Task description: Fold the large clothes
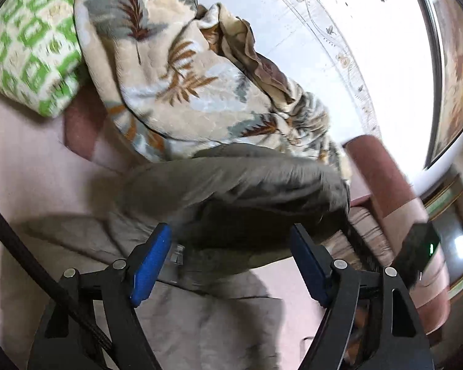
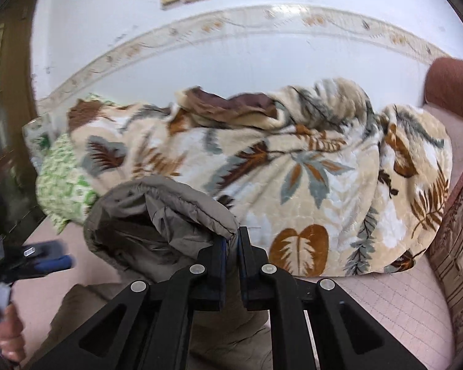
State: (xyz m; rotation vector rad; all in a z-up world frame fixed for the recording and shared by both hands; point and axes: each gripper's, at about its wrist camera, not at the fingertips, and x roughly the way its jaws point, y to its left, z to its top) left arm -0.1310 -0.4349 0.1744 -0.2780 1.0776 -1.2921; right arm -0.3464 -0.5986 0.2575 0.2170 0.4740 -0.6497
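A grey padded garment (image 1: 231, 191) lies on a pink sofa seat (image 1: 31, 169), part of it lifted into a bunch. In the right wrist view my right gripper (image 2: 231, 240) is shut on a stitched edge of the grey garment (image 2: 157, 212) and holds it above the seat. My left gripper (image 1: 231, 246) stands open; its blue pads (image 1: 151, 262) flank the hanging bunch without pressing on it. The left gripper (image 2: 46, 262) also shows blurred at the left edge of the right wrist view, with a hand (image 2: 9, 333) below it.
A leaf-patterned fleece blanket (image 2: 308, 169) is heaped along the back of the seat, against a white wall. A green-and-white cushion (image 1: 31, 46) lies beside it. The sofa's reddish arm (image 2: 453, 83) rises at the right. A black cable (image 1: 46, 277) crosses the left wrist view.
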